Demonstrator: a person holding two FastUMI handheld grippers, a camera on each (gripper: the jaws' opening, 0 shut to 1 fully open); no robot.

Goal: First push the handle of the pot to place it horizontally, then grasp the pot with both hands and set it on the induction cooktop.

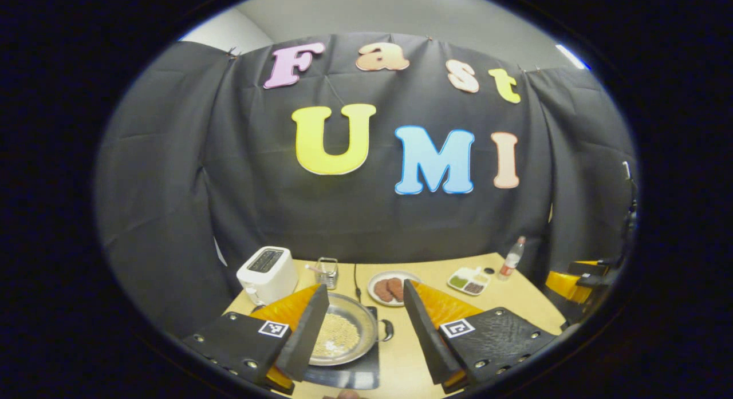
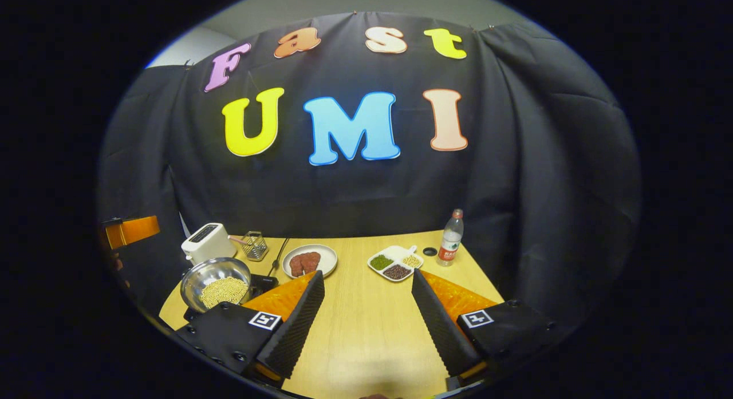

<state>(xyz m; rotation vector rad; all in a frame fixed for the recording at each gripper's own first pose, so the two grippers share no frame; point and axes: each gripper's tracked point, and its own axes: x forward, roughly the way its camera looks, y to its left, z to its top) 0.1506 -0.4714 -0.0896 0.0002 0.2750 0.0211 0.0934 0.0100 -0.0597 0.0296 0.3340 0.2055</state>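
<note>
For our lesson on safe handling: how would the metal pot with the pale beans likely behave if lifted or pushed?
The pot looks like rigid, shiny metal, so it probably slides easily and could slip between tool fingers. Its wide, shallow shape suggests it won't tip readily. The loose beans would likely shift or spill if it tilts, adding some weight.

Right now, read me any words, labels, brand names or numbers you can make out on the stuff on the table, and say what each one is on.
None can be read.
bottle: red label, print too small to read.
toaster: no lettering I can make out.
left gripper and right gripper: square black-and-white marker tags, patterns, not words.
</note>
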